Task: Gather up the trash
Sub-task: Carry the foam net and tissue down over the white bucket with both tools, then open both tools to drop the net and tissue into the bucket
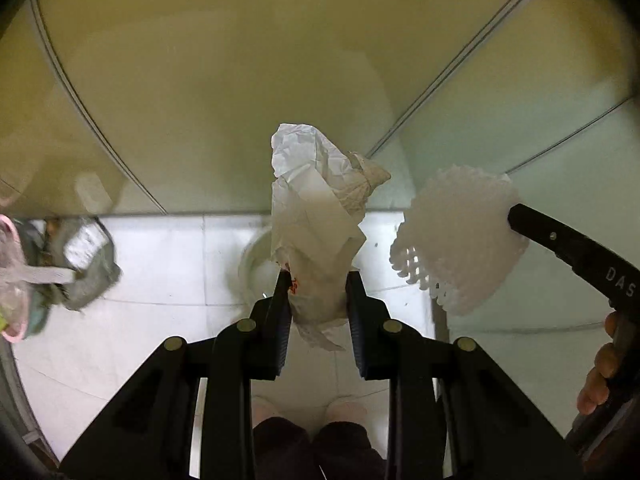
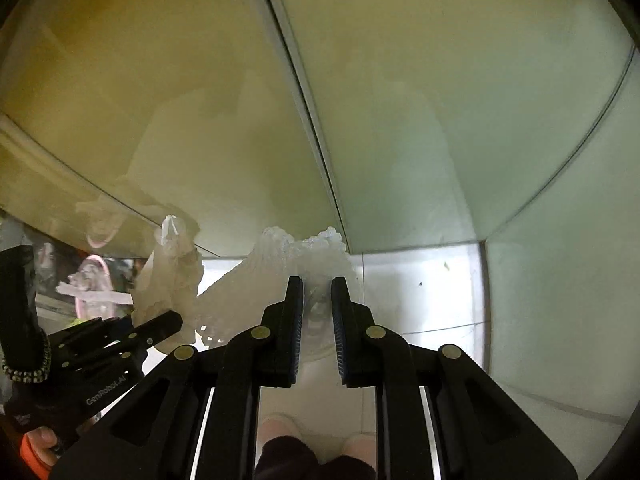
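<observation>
left wrist view shows the left claw (image 1: pixel 316 280) closed on a crumpled paper wrapper (image 1: pixel 316 216), which stands up out of the jaws with a red mark near the left finger. to its right the right claw (image 1: pixel 516 216) pinches a white foam fruit net (image 1: pixel 456 240) by its edge, and bare fingers (image 1: pixel 600 368) wrap that handle. only this view shows a white round rim (image 1: pixel 250 264) on the tiled floor (image 1: pixel 168 256) behind the wrapper, and a blurred grey-green bundle (image 1: pixel 86 260) at the left edge; what it is cannot be made out.

right wrist view looks along the right claw (image 2: pixel 317 280), nearly closed with the foam net (image 2: pixel 280 272) squeezed between the pads, the net spilling left. the left claw (image 2: pixel 168 320) enters low left with the wrapper (image 2: pixel 168 272) above it. a pink ring shape (image 2: pixel 96 280) at far left is too blurred to name.

frosted glass panels (image 2: pixel 440 120) fill the upper half of both views, meeting the floor just beyond the held trash. pink slippers (image 1: pixel 346 410) are cut off at the bottom.
</observation>
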`<state>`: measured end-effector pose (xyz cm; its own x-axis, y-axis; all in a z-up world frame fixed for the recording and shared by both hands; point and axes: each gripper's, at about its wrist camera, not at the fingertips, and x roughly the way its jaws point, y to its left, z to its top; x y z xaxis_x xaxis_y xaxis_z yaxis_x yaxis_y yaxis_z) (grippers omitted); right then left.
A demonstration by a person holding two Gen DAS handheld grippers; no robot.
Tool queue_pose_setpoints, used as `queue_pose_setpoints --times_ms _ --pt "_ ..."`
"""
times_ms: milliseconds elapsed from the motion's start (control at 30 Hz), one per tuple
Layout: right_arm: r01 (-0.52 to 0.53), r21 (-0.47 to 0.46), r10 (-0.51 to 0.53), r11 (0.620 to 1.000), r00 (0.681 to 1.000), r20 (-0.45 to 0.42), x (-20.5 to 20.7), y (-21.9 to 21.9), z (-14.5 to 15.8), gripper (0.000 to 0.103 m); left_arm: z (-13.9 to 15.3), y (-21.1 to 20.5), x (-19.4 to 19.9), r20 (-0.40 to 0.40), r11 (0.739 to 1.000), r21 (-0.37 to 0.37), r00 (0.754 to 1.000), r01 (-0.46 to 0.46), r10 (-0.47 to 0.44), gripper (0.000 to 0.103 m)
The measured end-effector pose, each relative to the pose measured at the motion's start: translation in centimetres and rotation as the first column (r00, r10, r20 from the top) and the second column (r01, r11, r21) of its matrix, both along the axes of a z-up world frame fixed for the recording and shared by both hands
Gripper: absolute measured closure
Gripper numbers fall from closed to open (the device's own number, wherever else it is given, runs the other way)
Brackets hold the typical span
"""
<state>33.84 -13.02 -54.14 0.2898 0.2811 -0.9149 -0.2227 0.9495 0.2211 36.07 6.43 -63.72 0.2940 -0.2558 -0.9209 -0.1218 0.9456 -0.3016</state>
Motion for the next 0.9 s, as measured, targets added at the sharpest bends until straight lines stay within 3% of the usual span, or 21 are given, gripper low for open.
queue_pose_setpoints --times_ms 167,400,567,700,900 --pt "-0.009 -0.013 0.009 1.000 0.999 -0.045 0.2 1.0 -9.0 0.090 -9.9 0.1 0.7 -0.071 0.999 -0.023 0.996 0.044 -0.045 0.077" --pt "-0.082 -0.039 0.079 0.996 0.994 -0.077 0.9 2.5 -15.6 0.085 -17.4 -0.5 2.0 -0.121 0.995 0.000 0.988 0.095 -0.095 0.076" --pt "-0.129 -0.041 0.124 0.991 0.986 -0.108 0.8 3.3 -18.2 0.082 -20.0 -0.4 2.0 -0.141 0.991 0.038 0.982 0.129 -0.123 0.066" --pt "-0.135 -0.047 0.129 0.990 0.985 -0.113 1.1 3.9 -19.3 0.068 -21.3 0.1 1.8 -0.143 0.988 0.062 0.981 0.140 -0.130 0.064" --pt "-0.141 -0.050 0.135 0.989 0.986 -0.101 1.3 3.7 -17.4 0.066 -19.4 0.2 1.2 -0.114 0.990 0.084 0.988 0.116 -0.106 0.057"
